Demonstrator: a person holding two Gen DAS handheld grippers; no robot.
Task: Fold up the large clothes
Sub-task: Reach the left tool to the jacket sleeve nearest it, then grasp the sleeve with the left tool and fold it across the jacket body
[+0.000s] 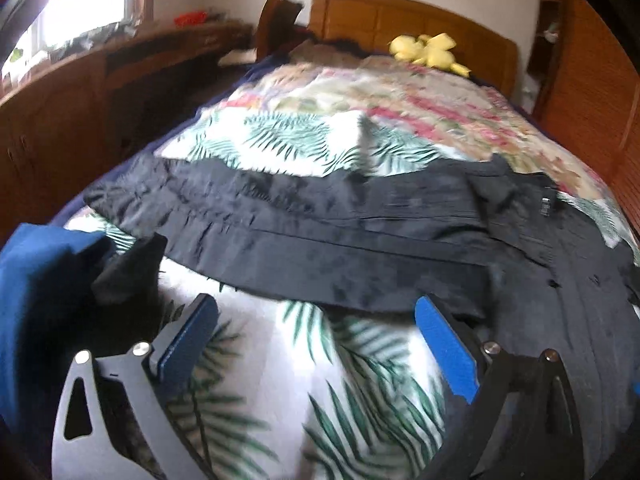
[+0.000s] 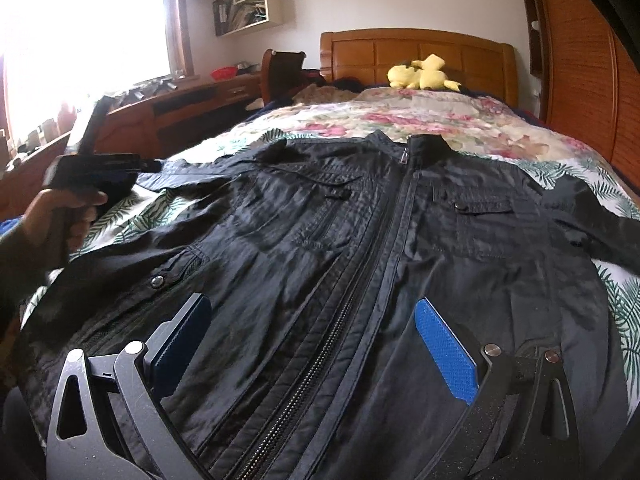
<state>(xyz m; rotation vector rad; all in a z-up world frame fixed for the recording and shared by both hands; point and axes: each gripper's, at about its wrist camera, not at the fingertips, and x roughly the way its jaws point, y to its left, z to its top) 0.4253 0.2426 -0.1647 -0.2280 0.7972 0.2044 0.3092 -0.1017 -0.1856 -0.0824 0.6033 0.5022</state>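
Left claw (image 1: 316, 340): fingers spread wide, nothing between them; hovers over bare palm-leaf sheet at the near edge of the jacket sleeve. Blue pads face inward.
Left claw, seen from right wrist view: held up at the far left by a hand (image 2: 60, 216), off the jacket; finger gap cannot be told from this angle.
Blue cloth (image 1: 36, 280): at the left edge of the left wrist view, beside the claw; what it belongs to is unclear.
Sleeve (image 1: 320, 216): black, stretched flat across the bed from left to right, wrinkled, lying on the sheet.
Jacket (image 2: 360, 260): black, spread face up on the bed, collar toward the headboard, front zip closed down the middle, both chest pockets showing, sleeves out to each side.
Right claw (image 2: 320, 340): fingers wide apart, gripping nothing; sits above the lower front of the jacket, zip running between the two pads.
Bed sheet (image 2: 152, 216): white with green palm leaves; floral quilt (image 2: 400, 120) further back.
Plush toy (image 2: 420, 74): yellow, by the wooden headboard (image 2: 400, 48).
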